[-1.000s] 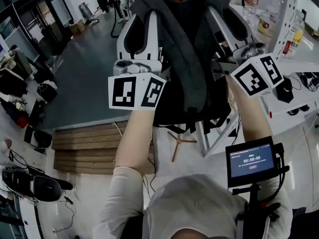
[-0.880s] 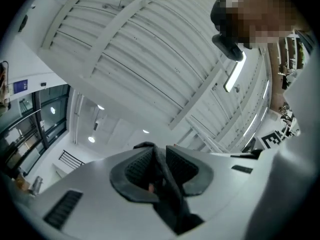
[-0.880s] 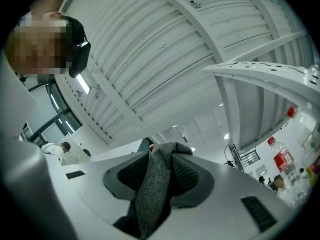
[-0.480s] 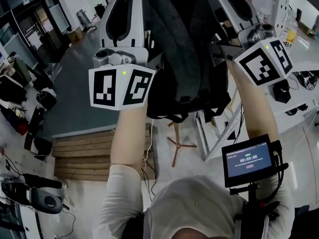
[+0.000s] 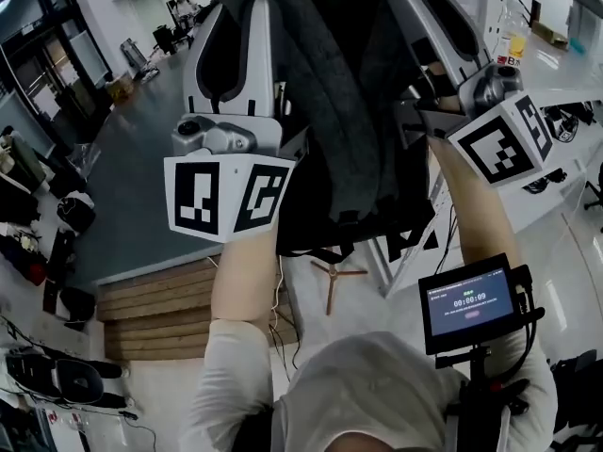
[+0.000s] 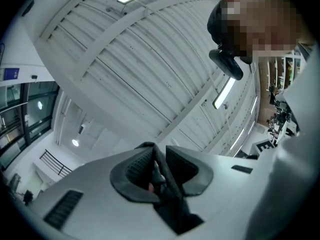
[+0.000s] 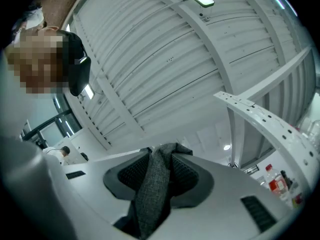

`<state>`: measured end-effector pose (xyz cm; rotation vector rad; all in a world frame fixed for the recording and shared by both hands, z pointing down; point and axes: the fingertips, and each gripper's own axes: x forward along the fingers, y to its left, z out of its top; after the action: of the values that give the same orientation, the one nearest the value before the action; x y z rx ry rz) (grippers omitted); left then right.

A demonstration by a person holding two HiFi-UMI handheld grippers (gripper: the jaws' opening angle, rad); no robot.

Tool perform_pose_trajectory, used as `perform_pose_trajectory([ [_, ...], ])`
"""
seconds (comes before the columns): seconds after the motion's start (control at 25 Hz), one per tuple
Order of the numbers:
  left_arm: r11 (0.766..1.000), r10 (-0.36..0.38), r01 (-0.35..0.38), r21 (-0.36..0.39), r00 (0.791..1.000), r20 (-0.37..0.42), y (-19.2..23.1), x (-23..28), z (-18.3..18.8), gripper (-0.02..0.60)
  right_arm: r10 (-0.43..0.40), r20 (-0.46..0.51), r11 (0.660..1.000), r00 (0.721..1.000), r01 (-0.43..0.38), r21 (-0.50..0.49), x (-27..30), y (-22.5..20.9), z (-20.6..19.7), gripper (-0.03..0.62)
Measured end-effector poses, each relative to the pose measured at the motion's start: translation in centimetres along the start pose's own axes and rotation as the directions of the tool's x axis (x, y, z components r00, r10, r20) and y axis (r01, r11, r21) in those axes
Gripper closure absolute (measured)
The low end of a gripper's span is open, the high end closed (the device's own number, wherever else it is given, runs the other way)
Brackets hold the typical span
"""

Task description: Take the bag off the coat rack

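A dark grey backpack (image 5: 353,121) hangs in the air between my two grippers in the head view, its straps running up past the top edge. My left gripper (image 6: 156,159) is shut on a thin dark strap (image 6: 167,184) of the bag; its marker cube (image 5: 231,196) shows at the left. My right gripper (image 7: 159,160) is shut on a wider grey woven strap (image 7: 152,194), and its cube (image 5: 499,139) shows at the right. Both gripper views point up at the ceiling. A wooden tripod foot of the coat rack (image 5: 332,276) stands on the floor below the bag.
A white table (image 5: 565,73) with a bottle (image 5: 513,45) runs along the right. A small monitor (image 5: 471,301) sits on the rig by my right arm. A wooden platform (image 5: 155,299) lies on the floor at the left, with dark bags (image 5: 75,205) beyond it.
Both grippers and the backpack have come nearer the head camera. The rack's upper pole that showed above the bag is out of sight. Both grips on the straps are unchanged.
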<state>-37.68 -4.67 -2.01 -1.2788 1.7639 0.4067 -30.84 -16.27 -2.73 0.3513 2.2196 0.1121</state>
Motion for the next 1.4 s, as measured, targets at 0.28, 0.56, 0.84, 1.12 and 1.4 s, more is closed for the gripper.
perform_pose_trajectory([
  [0.28, 0.984, -0.079, 0.075, -0.161, 0.997, -0.017, -2.6, 1.8, -6.5, 0.499, -0.184, -0.086, 0.978, 0.979, 0.174, -0.116, -4.5, -4.4, -1.0, 0.453],
  [0.56, 0.918, -0.205, 0.192, -0.348, 0.979, -0.001, -14.9, 0.6, -5.6, 0.500, -0.372, -0.107, 0.905, 0.922, 0.335, -0.264, -15.6, -2.4, 7.2, 0.456],
  [0.84, 0.845, -0.287, 0.264, -0.465, 0.958, 0.024, -25.9, -1.1, -4.7, 0.502, -0.486, -0.082, 0.843, 0.870, 0.442, -0.305, -25.4, -1.0, 13.7, 0.463],
  [1.12, 0.759, -0.321, 0.269, -0.593, 0.947, 0.019, -40.4, -4.5, 0.0, 0.502, -0.560, -0.103, 0.796, 0.822, 0.499, -0.343, -37.6, 4.5, 24.1, 0.465],
  [1.4, 0.629, -0.400, 0.266, -0.730, 0.917, -0.010, -48.7, -9.2, -1.1, 0.502, -0.646, -0.118, 0.739, 0.754, 0.579, -0.343, -45.8, 7.8, 27.2, 0.465],
])
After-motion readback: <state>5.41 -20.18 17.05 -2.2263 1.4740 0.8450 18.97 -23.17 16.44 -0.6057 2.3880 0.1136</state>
